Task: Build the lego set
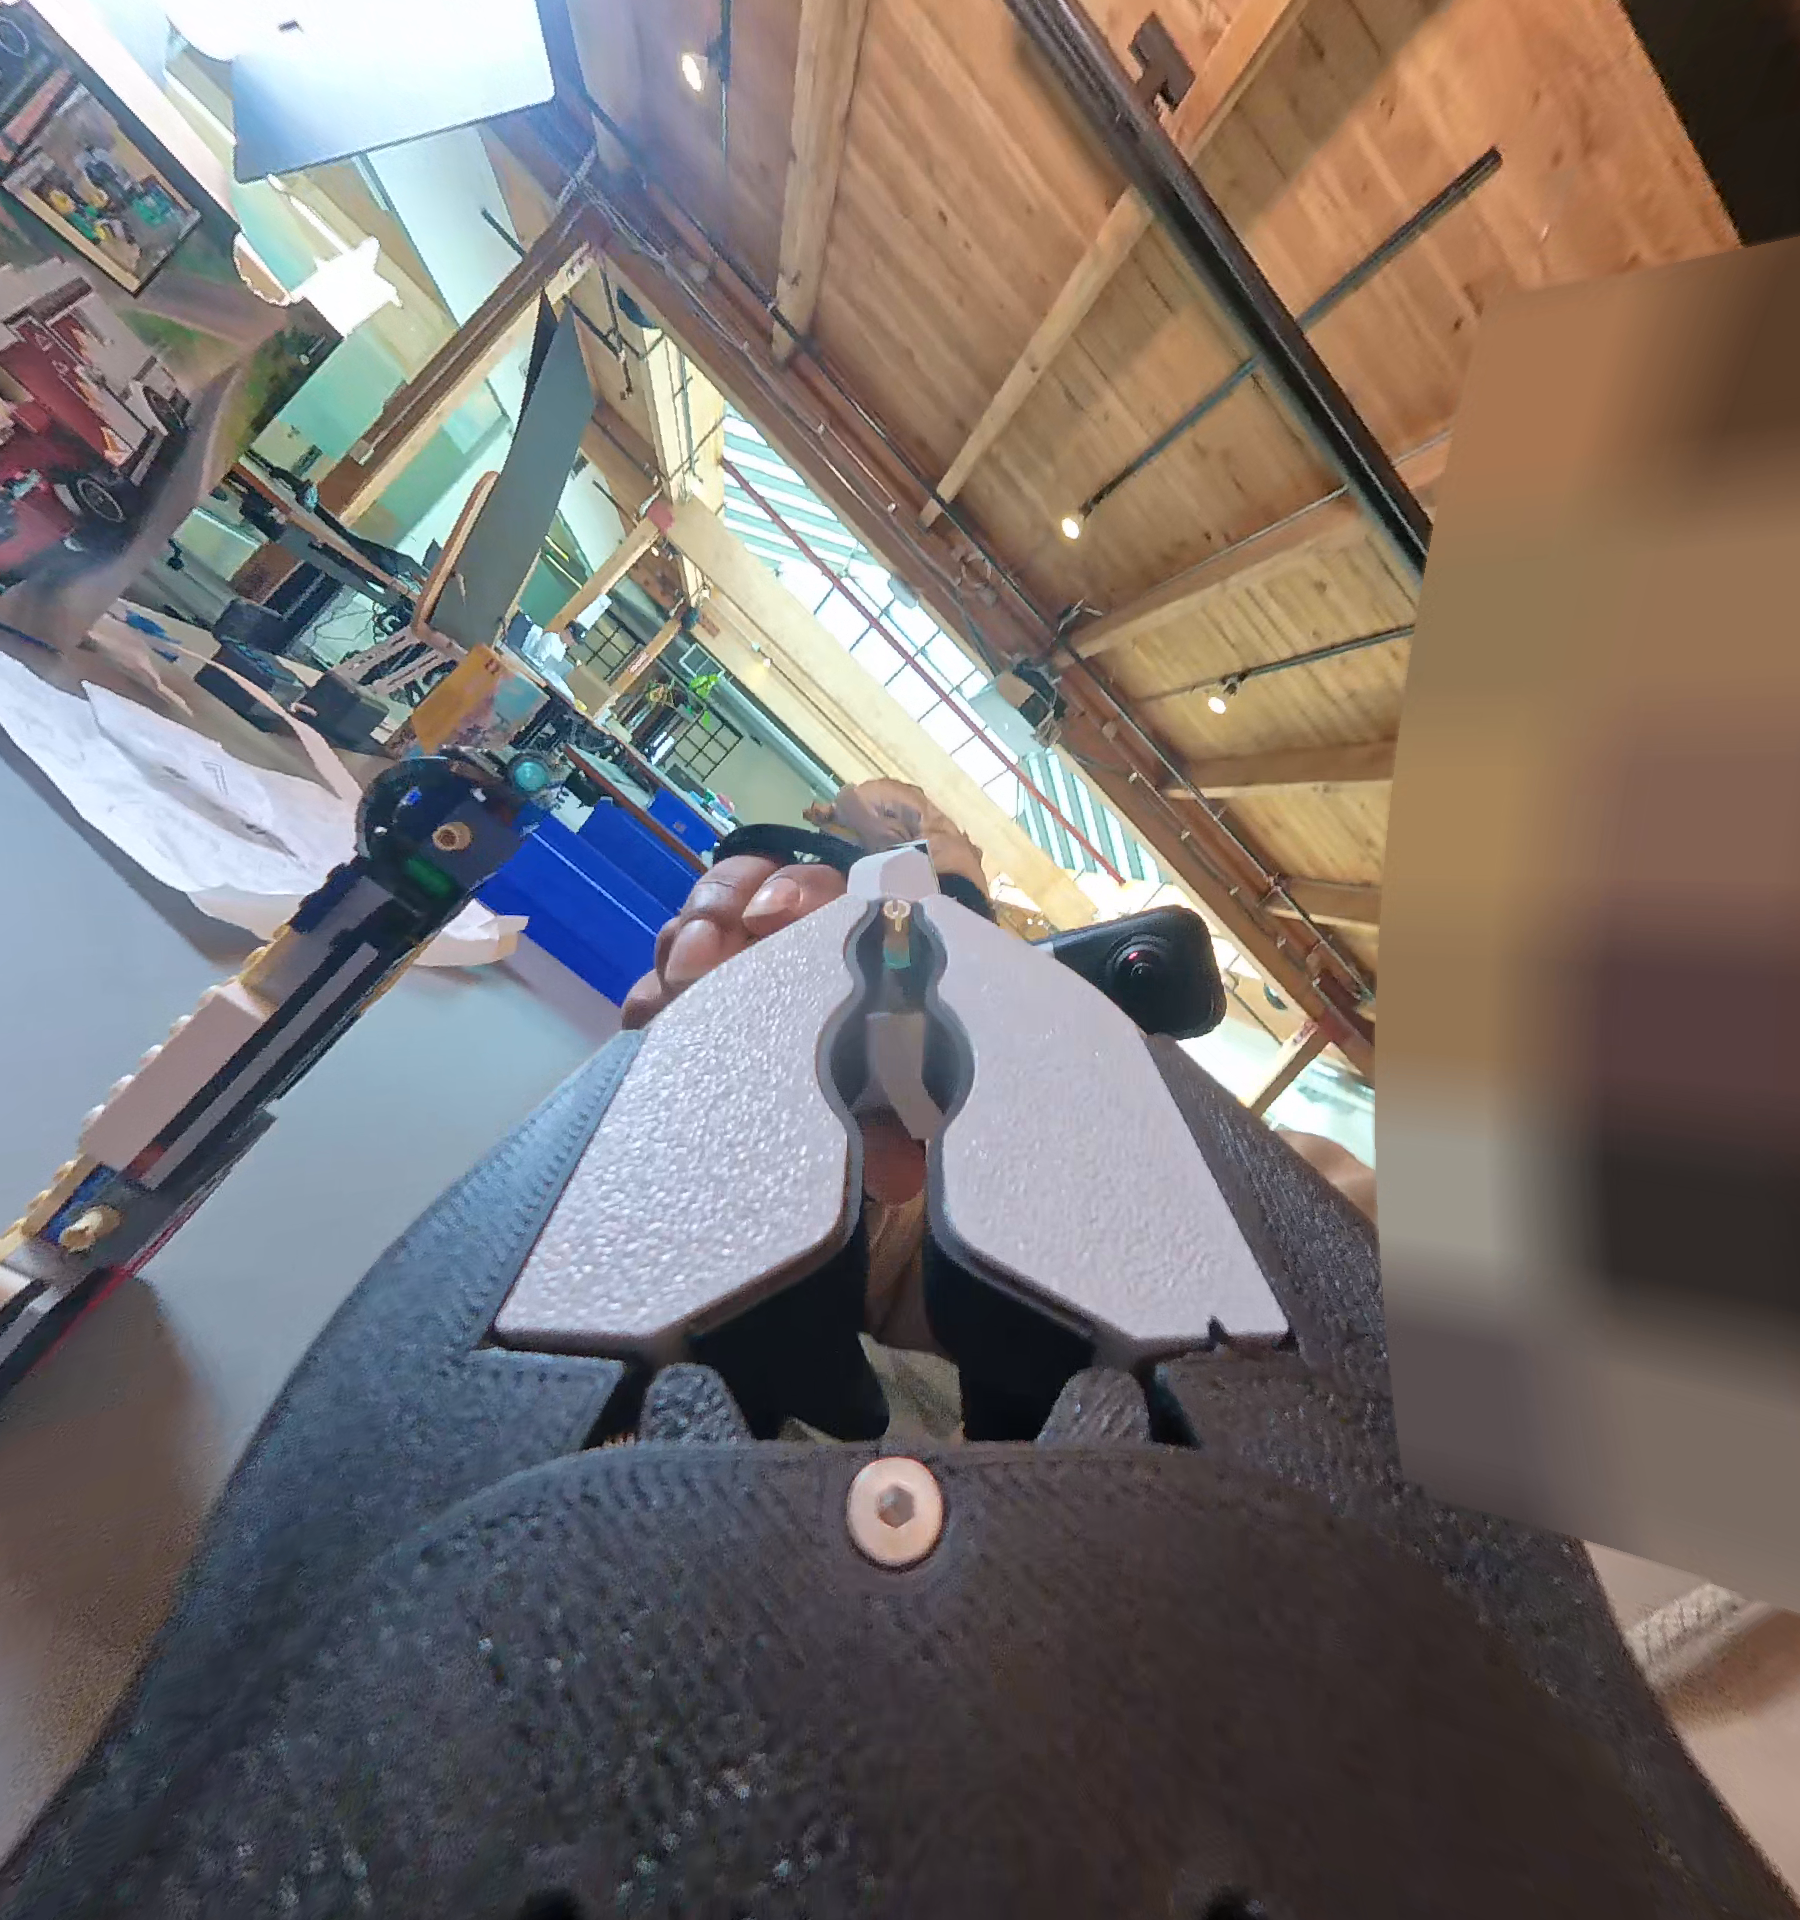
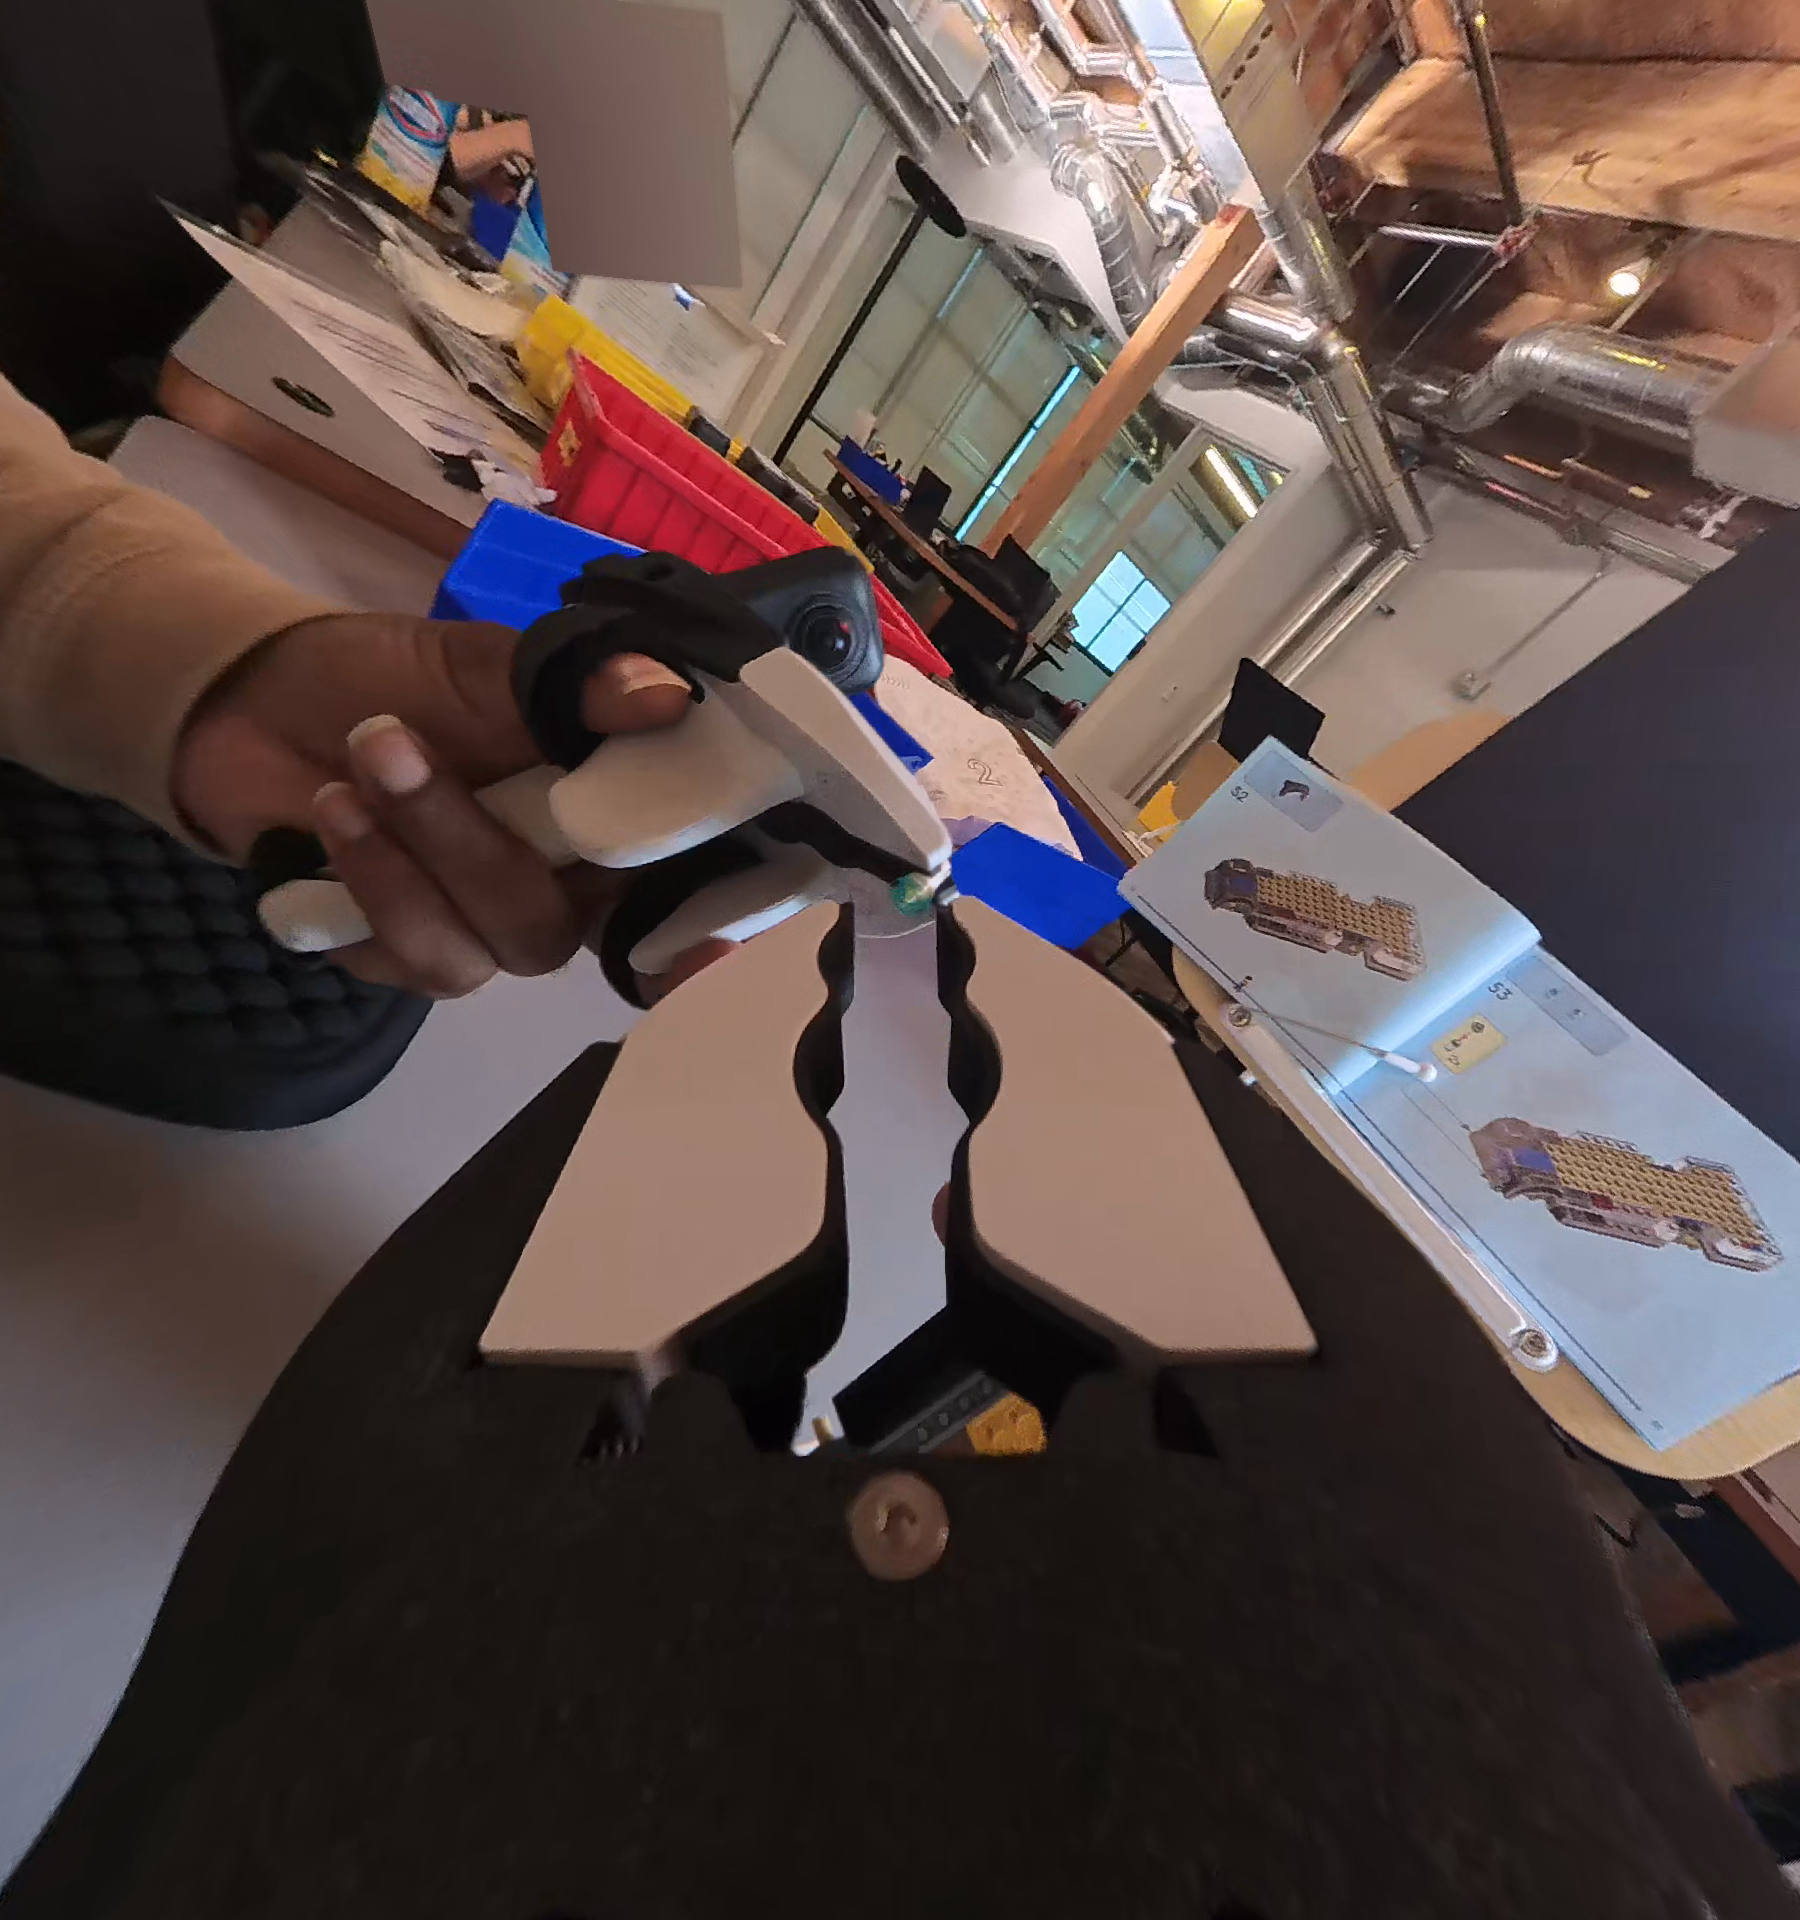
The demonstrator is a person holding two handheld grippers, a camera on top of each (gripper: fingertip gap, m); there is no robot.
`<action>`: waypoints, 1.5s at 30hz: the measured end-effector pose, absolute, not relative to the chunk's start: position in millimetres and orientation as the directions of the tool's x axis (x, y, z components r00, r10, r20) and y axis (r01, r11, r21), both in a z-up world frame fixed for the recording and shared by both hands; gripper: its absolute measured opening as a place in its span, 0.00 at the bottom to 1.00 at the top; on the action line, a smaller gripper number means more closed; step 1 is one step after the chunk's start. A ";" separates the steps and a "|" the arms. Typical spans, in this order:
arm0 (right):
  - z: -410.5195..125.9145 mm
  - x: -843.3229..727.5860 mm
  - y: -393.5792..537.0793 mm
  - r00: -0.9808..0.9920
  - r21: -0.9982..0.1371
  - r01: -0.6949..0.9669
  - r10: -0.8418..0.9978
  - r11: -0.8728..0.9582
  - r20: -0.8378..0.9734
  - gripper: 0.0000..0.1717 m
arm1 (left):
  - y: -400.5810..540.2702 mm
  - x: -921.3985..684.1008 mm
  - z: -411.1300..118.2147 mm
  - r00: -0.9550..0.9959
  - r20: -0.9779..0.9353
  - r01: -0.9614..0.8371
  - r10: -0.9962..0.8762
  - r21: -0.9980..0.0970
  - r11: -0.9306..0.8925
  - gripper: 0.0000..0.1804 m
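Left wrist view: left gripper [image 1: 898,920] jaws almost closed, pinching a small teal piece [image 1: 898,940] with a gold pin right at the tips, long axis running along the jaws. Right wrist view: right gripper [image 2: 896,914] jaws narrowly parted with only the pale surface [image 2: 148,1351] visible between them. Small teal piece just beyond their tips, lying crosswise toward the left jaw; instruction booklet [image 2: 1498,1091] well off to the right.

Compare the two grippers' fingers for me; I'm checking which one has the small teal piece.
The left gripper has its fingers closed on the small teal piece. The right gripper has its fingers apart, with the table showing between them. The left gripper reaches in from the side, and the right gripper's tips sit just below the piece. Both have pale fingers on black bodies.
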State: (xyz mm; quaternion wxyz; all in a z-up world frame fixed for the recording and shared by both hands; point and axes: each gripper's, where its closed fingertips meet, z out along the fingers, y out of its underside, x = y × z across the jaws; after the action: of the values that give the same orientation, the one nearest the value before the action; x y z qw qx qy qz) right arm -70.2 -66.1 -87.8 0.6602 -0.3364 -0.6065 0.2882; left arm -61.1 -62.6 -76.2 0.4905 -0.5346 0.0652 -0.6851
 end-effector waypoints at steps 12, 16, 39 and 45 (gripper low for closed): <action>-79.8 -64.4 -61.7 0.096 -0.802 0.021 0.798 0.597 0.595 0.04 | -60.0 -56.4 -70.9 0.047 0.664 0.619 -0.746 -0.606 -0.500 0.02; -78.0 -60.7 -60.5 0.065 -0.796 0.030 0.794 0.604 0.605 0.04 | -61.8 -54.9 -71.3 0.052 0.651 0.606 -0.757 -0.623 -0.494 0.02; -80.3 -57.6 -60.2 -0.014 -0.802 0.046 0.803 0.595 0.595 0.04 | -61.6 -47.8 -78.1 0.055 0.651 0.564 -0.757 -0.646 -0.514 0.02; -66.9 -34.6 -35.1 0.046 -0.866 0.016 0.865 0.499 0.500 0.04 | -42.0 -55.9 -79.9 0.322 0.487 0.443 -0.812 -0.835 -0.326 0.08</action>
State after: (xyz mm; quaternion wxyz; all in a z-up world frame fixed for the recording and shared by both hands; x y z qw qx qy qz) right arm -34.6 -35.1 -66.9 0.6235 -0.3666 -0.6008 0.3404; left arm -55.9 -42.0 -79.9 0.5593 -0.5899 0.1562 -0.5611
